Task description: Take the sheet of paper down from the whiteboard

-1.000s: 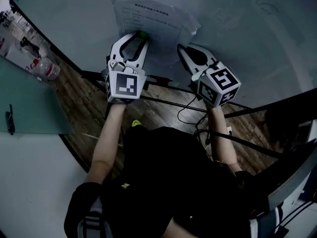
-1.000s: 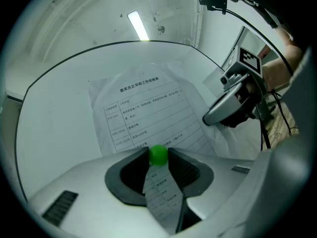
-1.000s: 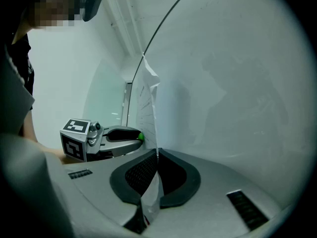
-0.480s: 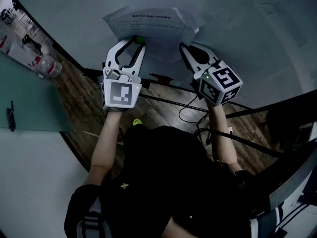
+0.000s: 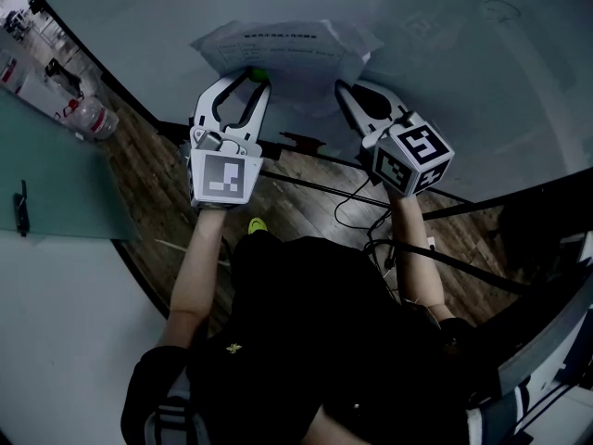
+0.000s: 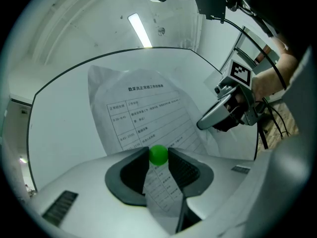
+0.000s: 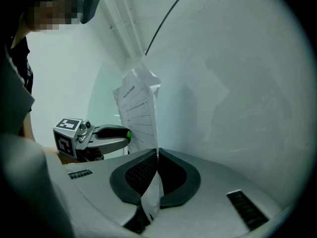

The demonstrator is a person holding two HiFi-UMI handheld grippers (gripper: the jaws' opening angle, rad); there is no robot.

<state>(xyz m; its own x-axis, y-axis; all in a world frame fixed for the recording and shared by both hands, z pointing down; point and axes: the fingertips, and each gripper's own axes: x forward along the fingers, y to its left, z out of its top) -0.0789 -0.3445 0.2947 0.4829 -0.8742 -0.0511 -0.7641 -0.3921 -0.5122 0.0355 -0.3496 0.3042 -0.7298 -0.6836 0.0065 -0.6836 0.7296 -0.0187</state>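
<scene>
This looks like an indoor workroom, an office or a lab. A large whiteboard carries a printed sheet of paper laid out as a table. The wood-plank floor is crossed by black cables. A tube light sits in the white ceiling, and a water bottle stands far left.

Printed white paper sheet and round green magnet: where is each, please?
printed white paper sheet [image 6: 143, 108], left gripper view, its printed middle.
round green magnet [image 6: 158, 154], left gripper view, its front.
</scene>
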